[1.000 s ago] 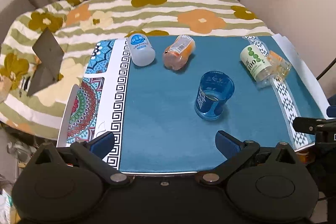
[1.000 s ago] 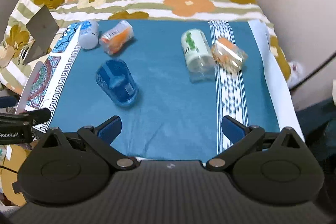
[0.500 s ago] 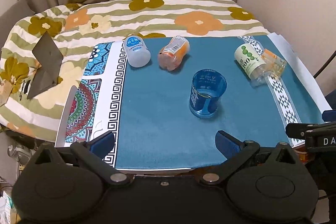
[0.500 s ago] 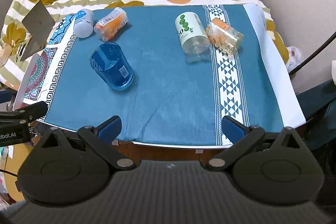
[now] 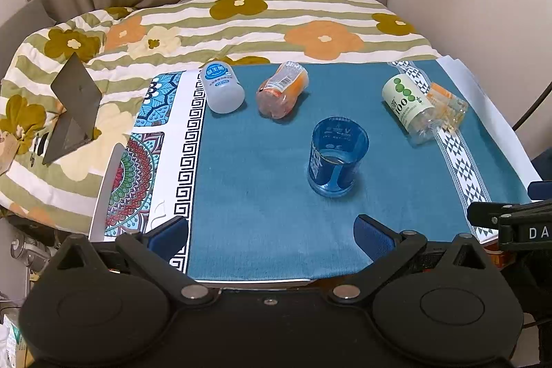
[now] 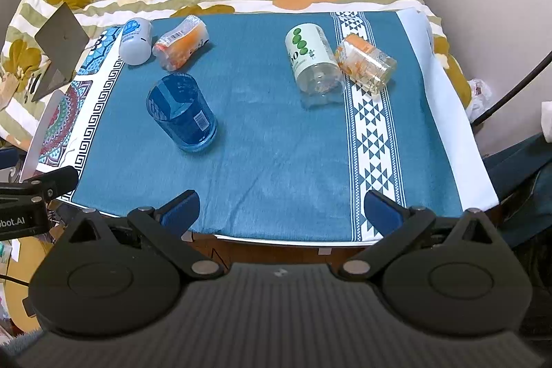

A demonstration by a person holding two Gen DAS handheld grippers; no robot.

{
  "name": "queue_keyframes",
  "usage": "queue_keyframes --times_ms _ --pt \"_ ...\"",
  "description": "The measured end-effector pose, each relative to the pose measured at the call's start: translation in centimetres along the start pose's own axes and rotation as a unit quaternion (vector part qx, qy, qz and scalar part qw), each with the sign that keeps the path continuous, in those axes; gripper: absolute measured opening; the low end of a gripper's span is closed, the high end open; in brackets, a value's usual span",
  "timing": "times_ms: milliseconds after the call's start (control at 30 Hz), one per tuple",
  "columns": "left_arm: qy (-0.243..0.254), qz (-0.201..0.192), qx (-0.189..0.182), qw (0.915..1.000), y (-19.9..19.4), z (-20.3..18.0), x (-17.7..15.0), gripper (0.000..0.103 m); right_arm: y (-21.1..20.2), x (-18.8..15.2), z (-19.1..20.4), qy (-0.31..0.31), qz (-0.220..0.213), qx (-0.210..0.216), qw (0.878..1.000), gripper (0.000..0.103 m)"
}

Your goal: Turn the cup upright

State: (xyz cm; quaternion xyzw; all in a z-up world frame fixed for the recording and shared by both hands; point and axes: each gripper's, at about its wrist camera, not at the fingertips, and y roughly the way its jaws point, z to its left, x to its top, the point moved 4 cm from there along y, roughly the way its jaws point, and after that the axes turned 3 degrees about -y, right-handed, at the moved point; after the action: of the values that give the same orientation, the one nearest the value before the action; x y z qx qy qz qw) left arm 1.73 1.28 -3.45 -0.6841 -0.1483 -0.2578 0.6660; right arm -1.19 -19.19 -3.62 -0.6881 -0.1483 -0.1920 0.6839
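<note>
A blue see-through cup (image 5: 336, 159) stands upright, mouth up, on the teal tablecloth (image 5: 262, 202); it also shows in the right wrist view (image 6: 183, 112). My left gripper (image 5: 270, 235) is open and empty, held back at the table's near edge, well short of the cup. My right gripper (image 6: 281, 207) is open and empty, also at the near edge, to the right of the cup. Part of the right gripper's body (image 5: 510, 223) shows at the right of the left wrist view.
Lying on their sides on the cloth are a white bottle (image 5: 222, 87), an orange-labelled cup (image 5: 283, 88), a green-dotted cup (image 5: 408, 104) and a clear orange cup (image 5: 446, 106). A flowered quilt (image 5: 276, 19) lies behind. A dark stand (image 5: 74, 112) sits left.
Both grippers have pulled back toward me and away from the table, so the cups look smaller and farther. The blue cup has stayed upright in place.
</note>
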Motion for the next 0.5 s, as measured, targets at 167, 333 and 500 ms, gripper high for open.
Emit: queue_keyframes --times_ms 167,333,500 --pt "0.000 0.000 0.000 1.0000 0.00 -0.02 0.03 0.103 0.00 0.18 -0.04 0.001 0.000 -0.001 1.000 0.103" --pt "0.000 0.001 0.000 1.0000 0.03 0.00 -0.02 0.103 0.04 0.22 -0.06 0.000 0.000 0.000 1.000 0.103" --pt "0.000 -0.002 0.002 1.0000 -0.12 -0.01 0.38 0.103 0.04 0.25 -0.04 0.001 0.001 -0.001 1.000 0.103"
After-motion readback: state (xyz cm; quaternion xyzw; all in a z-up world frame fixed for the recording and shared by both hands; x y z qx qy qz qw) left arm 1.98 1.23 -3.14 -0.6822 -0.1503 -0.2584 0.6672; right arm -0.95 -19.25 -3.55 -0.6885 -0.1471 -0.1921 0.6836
